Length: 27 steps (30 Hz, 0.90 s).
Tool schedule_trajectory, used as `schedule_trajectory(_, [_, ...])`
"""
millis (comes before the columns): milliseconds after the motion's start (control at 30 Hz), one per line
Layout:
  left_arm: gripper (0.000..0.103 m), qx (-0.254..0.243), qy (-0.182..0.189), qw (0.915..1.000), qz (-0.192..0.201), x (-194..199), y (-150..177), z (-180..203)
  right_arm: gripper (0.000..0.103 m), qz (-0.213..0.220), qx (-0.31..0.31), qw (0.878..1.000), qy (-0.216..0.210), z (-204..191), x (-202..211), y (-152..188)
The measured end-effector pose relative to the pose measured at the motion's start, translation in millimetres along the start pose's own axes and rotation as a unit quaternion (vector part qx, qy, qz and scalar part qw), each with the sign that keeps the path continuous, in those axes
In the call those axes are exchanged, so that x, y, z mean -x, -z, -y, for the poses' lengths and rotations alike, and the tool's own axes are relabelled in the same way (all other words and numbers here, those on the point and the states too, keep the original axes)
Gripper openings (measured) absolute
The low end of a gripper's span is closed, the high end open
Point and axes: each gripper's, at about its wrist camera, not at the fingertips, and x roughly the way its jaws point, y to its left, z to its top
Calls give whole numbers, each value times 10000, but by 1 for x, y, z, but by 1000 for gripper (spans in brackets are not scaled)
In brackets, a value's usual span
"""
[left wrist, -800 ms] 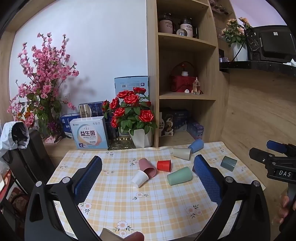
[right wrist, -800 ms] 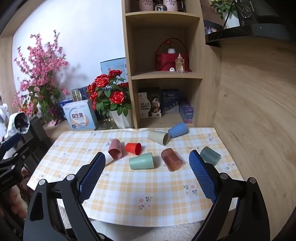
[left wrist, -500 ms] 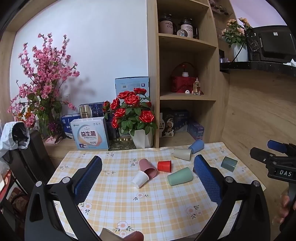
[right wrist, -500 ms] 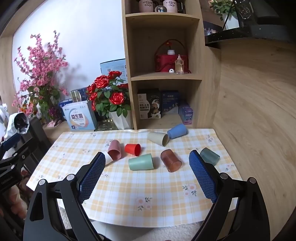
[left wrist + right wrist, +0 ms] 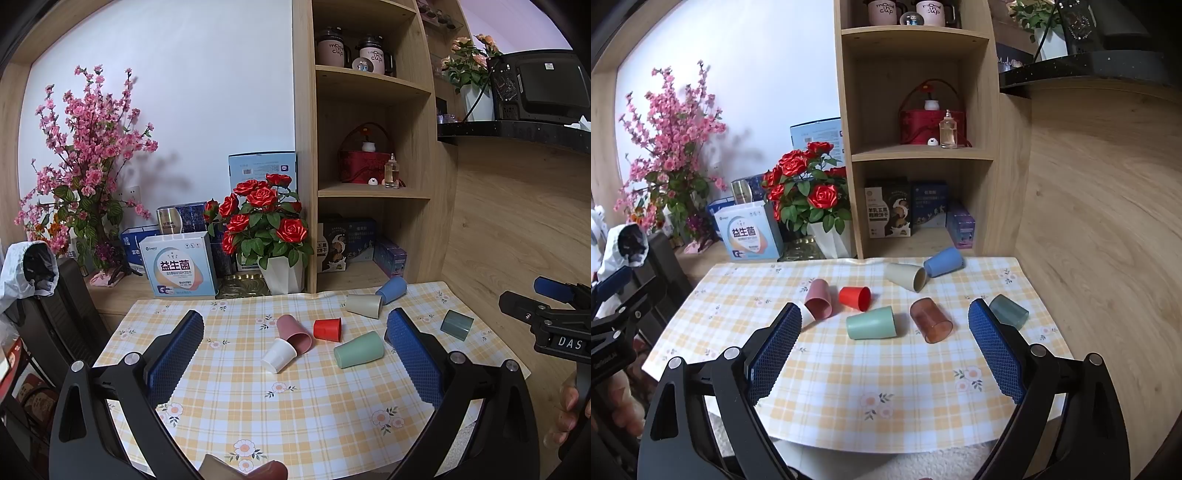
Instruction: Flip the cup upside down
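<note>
Several cups lie on their sides on the checked tablecloth (image 5: 871, 384): a white cup (image 5: 279, 355), pink cup (image 5: 819, 298), red cup (image 5: 854, 297), mint green cup (image 5: 871, 323), translucent brown cup (image 5: 930, 320), beige cup (image 5: 905, 276), blue cup (image 5: 943, 261) and grey-green cup (image 5: 1009, 311). My left gripper (image 5: 293, 354) is open and empty, held above the near table. My right gripper (image 5: 882, 345) is open and empty, in front of the green and brown cups, touching nothing. The right gripper's body (image 5: 554, 321) shows at the left view's right edge.
A white vase of red roses (image 5: 829, 232) and a blue-white box (image 5: 750, 232) stand behind the table. A wooden shelf unit (image 5: 916, 147) holds boxes and a red basket. A wooden wall (image 5: 1108, 221) runs along the right. A black chair (image 5: 55, 314) is at left.
Both grippers have drifted very slightly; the scene sits a little lower in each view. The cups have not moved and both grippers remain open.
</note>
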Motion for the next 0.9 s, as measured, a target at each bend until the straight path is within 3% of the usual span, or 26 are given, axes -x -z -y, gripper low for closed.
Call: schedule_trajectory(900, [97, 56, -3, 10000, 36, 3, 14, 0, 89, 16, 15, 10000, 20, 5, -2, -4])
